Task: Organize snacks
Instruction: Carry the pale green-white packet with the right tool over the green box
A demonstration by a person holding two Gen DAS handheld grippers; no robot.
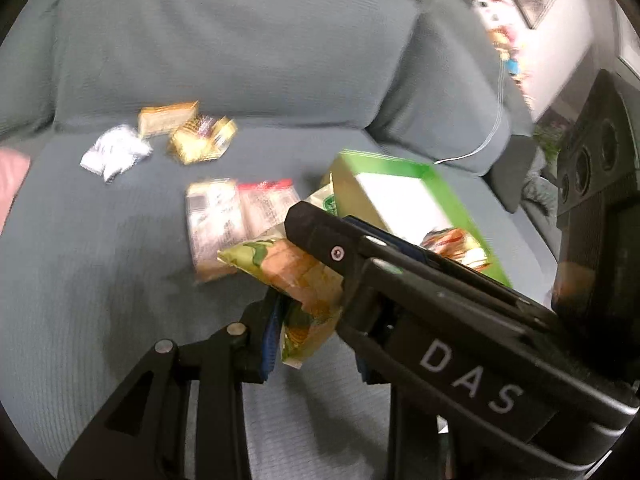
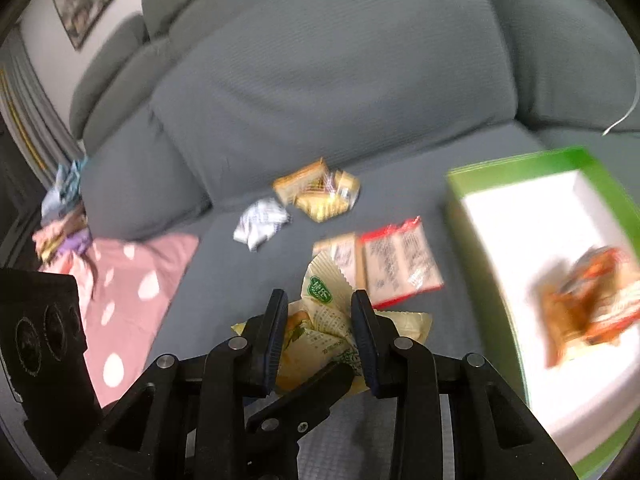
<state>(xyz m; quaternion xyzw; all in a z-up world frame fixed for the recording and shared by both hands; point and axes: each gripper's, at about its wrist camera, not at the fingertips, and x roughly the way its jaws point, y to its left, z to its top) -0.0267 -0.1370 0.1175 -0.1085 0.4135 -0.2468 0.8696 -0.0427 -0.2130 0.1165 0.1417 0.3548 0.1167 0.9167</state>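
- Your left gripper point(image 1: 308, 300) is clamped on one end of the yellow-green snack packet point(image 1: 296, 276);
- Your right gripper point(image 2: 320, 340) pinches the same packet point(image 2: 320, 332), beside the green box point(image 2: 520, 168).

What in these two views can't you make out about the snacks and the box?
- Green box: near end hidden by the right gripper, left wrist view.
- Packet in the box: motion blur, right wrist view.
- Red-edged packet: print too blurred, both views.
- Pale green snack packet: middle covered by both jaws.

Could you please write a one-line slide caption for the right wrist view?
Right gripper clamps a pale snack packet on a grey sofa, green box at right.
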